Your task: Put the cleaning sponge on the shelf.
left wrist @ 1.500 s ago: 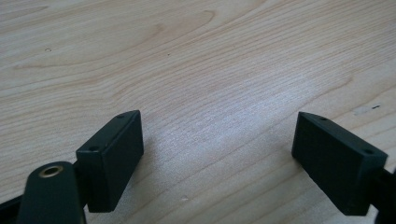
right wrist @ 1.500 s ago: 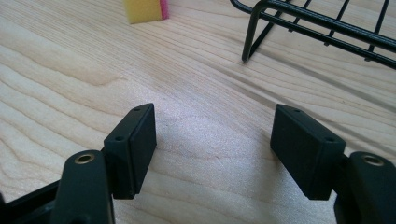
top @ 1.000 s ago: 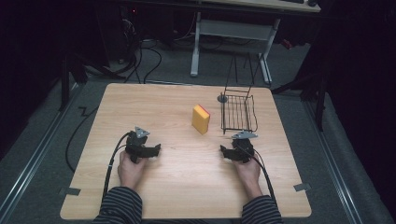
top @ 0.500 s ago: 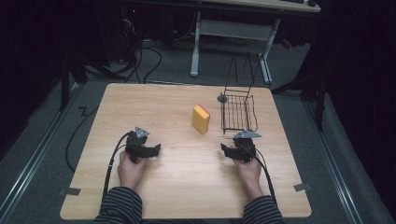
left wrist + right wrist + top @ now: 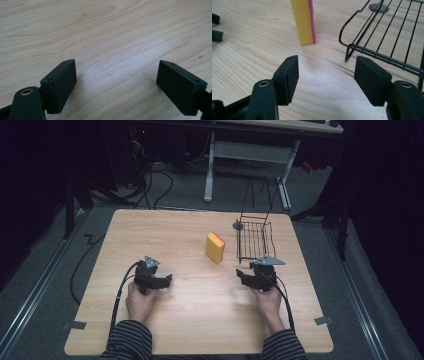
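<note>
While the left gripper (image 5: 167, 281) rests wide, the right gripper (image 5: 325, 75) has been lifted, wide and empty, sponge (image 5: 303, 21) just ahead.

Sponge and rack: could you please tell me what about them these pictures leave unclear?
- Sponge: top cut off by the upper edge, right gripper view.
- Rack: far end cut off by the right edge, same view.
- Grey disc behind the rack: too small to identify, high view.

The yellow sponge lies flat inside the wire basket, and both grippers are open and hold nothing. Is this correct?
Not quite. The yellow sponge stands upright on the table, left of the wire basket, as the high view shows. Both grippers are indeed open and empty.
</note>
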Available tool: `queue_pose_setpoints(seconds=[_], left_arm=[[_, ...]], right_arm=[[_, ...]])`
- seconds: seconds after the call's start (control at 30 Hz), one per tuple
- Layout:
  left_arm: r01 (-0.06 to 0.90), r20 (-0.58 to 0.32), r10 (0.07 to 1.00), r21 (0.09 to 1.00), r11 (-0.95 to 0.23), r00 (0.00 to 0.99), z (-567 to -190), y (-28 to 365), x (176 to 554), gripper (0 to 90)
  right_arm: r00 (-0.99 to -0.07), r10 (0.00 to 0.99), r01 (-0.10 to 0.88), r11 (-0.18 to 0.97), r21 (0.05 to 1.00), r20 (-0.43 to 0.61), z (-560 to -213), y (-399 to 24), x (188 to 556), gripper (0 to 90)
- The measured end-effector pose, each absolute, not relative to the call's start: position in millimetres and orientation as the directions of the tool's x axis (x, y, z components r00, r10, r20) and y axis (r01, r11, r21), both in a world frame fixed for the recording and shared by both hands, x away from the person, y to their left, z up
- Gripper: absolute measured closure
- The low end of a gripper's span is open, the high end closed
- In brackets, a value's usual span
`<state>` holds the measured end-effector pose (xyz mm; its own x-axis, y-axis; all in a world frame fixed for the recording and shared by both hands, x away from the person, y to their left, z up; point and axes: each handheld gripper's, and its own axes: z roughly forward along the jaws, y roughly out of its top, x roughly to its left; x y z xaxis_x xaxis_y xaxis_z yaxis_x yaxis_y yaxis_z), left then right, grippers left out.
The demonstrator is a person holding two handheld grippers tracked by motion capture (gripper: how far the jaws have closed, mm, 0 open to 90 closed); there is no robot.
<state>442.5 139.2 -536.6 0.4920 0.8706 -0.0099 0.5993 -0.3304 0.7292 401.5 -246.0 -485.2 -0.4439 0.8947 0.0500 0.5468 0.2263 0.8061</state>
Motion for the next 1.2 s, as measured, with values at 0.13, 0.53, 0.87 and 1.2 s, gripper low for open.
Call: queue_pose_setpoints(seconds=[0.13, 0.53, 0.87, 1.2], left_arm=[[0.6, -0.012, 0.871, 0.729, -0.329, 0.491, -537, 139, 442, 17.1], [0.601, -0.013, 0.87, 0.729, -0.329, 0.492, -537, 139, 443, 17.2], [0.6, -0.014, 0.87, 0.729, -0.328, 0.492, -537, 139, 443, 17.2], [0.6, -0.014, 0.87, 0.729, -0.329, 0.493, -537, 139, 443, 17.2]], right_arm=[[-0.448, 0.892, 0.544, 0.216, 0.811, 0.063, -480, -244, 401, 36.3], [-0.48, 0.874, 0.513, 0.21, 0.832, 0.076, -461, -238, 407, 35.1], [-0.514, 0.855, 0.476, 0.21, 0.854, 0.076, -442, -226, 421, 34.5], [-0.523, 0.845, 0.476, 0.185, 0.86, 0.109, -434, -217, 439, 33.0]])
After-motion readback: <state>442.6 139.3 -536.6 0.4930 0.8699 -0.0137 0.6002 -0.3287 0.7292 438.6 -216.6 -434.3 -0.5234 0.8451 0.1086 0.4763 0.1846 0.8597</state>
